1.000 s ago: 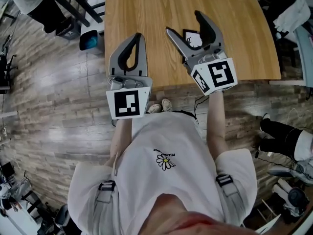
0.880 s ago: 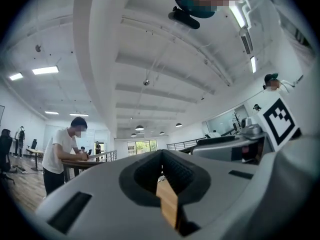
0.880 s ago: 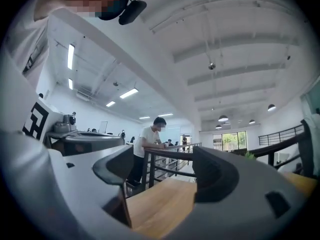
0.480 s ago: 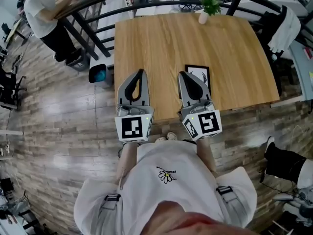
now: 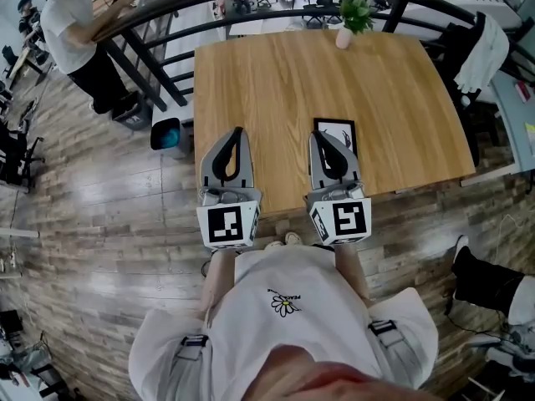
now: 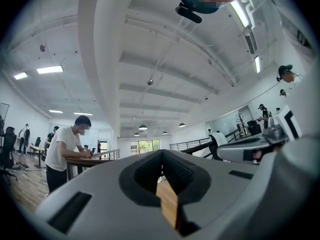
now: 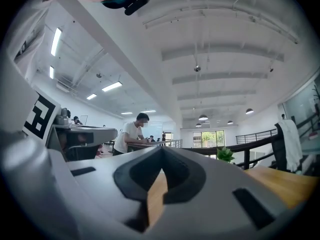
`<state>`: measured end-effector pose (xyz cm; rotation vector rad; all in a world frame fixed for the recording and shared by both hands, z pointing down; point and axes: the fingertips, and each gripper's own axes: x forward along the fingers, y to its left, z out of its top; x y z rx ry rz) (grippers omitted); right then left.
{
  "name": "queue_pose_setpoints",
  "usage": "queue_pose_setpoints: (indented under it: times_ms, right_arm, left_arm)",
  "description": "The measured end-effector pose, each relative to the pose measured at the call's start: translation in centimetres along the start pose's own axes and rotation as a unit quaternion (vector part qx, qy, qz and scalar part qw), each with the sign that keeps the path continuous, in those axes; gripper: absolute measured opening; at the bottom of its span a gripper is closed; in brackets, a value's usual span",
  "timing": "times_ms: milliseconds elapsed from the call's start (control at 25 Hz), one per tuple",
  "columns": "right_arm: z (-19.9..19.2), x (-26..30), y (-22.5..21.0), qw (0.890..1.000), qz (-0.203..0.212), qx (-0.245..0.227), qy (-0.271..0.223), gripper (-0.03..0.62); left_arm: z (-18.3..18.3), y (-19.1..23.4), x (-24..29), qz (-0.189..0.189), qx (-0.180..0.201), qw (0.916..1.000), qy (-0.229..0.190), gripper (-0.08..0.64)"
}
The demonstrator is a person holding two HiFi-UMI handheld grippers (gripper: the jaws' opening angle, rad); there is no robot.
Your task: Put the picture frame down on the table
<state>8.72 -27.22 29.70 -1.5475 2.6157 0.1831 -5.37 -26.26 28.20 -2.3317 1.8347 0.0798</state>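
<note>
Picture frame [image 5: 343, 132] lies flat on the surface [image 5: 267, 73], long axis running away from the person, at the tip of the right tongs [image 5: 321, 137], the nearer pair. The left tongs [image 5: 237, 132] are well to its left. Both pairs are closed tip to tip on nothing. One container: a white pot [image 5: 343, 37] at the far edge, holding a green plant.
</note>
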Motion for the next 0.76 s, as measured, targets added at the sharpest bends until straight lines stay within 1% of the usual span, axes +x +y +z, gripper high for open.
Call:
queue_pose_setpoints:
  times_ms: [200, 560, 760]
  right_arm:
    - [-0.2, -0.22, 0.23, 1.0, -0.001, -0.006, 0.002, 0.009]
    - [0.46, -0.25, -0.25, 1.0, -0.016, 0.0, -0.008, 0.009]
    - [0.65, -0.55, -0.34, 1.0, -0.023, -0.005, -0.016, 0.009]
  left_arm:
    - [-0.14, 0.16, -0.31, 0.005, 0.0, 1.0, 0.002, 0.015]
    - [0.23, 0.96, -0.46, 0.012, -0.002, 0.9999, 0.001, 0.015]
    - [-0.26, 0.96, -0.64, 0.013, -0.005, 0.9999, 0.004, 0.015]
